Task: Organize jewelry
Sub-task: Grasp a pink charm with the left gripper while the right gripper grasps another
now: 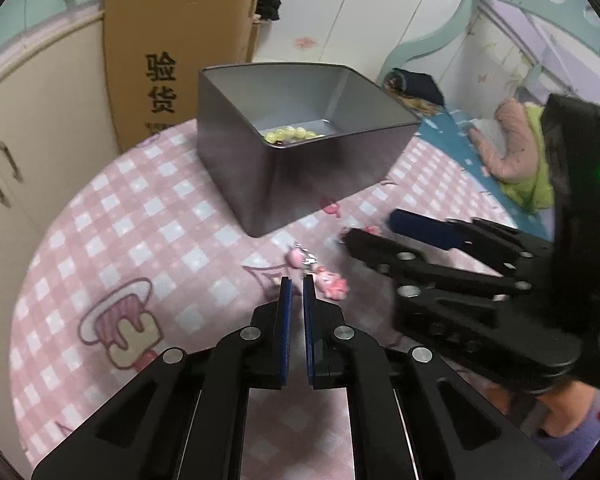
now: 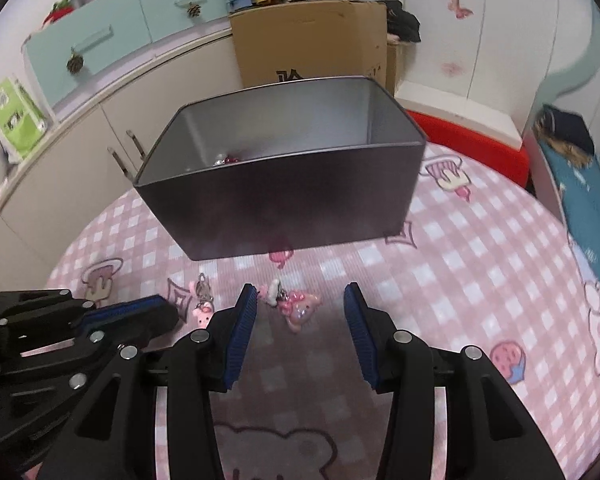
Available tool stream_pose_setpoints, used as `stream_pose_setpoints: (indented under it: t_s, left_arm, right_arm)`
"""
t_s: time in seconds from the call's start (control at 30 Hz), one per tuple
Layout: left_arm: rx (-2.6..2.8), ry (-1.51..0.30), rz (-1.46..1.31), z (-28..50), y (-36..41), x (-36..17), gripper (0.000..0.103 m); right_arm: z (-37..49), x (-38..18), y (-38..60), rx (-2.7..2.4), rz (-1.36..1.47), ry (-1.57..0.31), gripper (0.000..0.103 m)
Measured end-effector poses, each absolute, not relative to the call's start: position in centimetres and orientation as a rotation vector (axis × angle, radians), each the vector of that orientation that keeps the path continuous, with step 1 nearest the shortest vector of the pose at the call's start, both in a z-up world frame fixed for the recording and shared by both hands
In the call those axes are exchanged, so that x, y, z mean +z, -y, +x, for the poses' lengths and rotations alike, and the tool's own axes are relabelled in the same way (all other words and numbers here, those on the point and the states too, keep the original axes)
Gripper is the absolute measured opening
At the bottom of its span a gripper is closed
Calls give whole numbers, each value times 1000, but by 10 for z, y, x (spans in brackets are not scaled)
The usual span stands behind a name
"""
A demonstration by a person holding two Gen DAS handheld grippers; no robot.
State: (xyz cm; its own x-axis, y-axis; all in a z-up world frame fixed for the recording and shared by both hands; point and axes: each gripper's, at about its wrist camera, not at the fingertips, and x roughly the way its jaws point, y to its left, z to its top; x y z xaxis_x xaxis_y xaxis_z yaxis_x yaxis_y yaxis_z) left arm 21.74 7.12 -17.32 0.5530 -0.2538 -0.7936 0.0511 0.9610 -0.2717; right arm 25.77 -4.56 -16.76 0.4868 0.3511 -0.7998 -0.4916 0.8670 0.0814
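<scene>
A grey metal tin (image 1: 300, 176) (image 2: 280, 200) stands open on the pink checked cloth (image 1: 140, 216), with a yellow bead bracelet (image 1: 292, 134) inside. My left gripper (image 1: 297, 280) is shut low over the cloth, and nothing shows between its pads. A pink charm on a chain (image 1: 332, 286) (image 2: 204, 314) lies just past its right fingertip. My right gripper (image 2: 300, 294) (image 1: 372, 230) is open, tilted down, with a pink bear charm (image 2: 300, 308) lying on the cloth between its fingers, untouched. In the left wrist view that charm is mostly hidden behind the right gripper.
A tall cardboard box (image 1: 172, 60) (image 2: 312, 40) stands behind the tin beside cream cabinets (image 1: 28, 132). A red stool (image 2: 480, 140) and a blue-covered bed (image 2: 588, 200) are to the right. A person's hand (image 1: 560, 412) holds the right gripper.
</scene>
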Motion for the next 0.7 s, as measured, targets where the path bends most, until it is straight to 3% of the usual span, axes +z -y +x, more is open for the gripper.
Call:
stream_pose_setpoints:
  t_s: [0.13, 0.27, 0.6, 0.63, 0.7]
  left_arm:
    - [-194, -978, -249, 218, -73, -174, 9]
    - [-200, -979, -247, 217, -68, -173, 9]
    - [-181, -997, -254, 221, -58, -177, 9]
    - [-182, -996, -252, 221, -56, -177, 12]
    - [-188, -986, -258, 220, -55, -175, 27]
  right_arm:
    - [255, -169, 41, 518, -242, -903, 42]
    - [254, -167, 43, 532, -241, -897, 20]
    - [248, -167, 69, 513, -201, -906, 18]
    - [248, -167, 74, 505, -190, -909, 18]
    - [248, -165, 81, 502, -162, -909, 15]
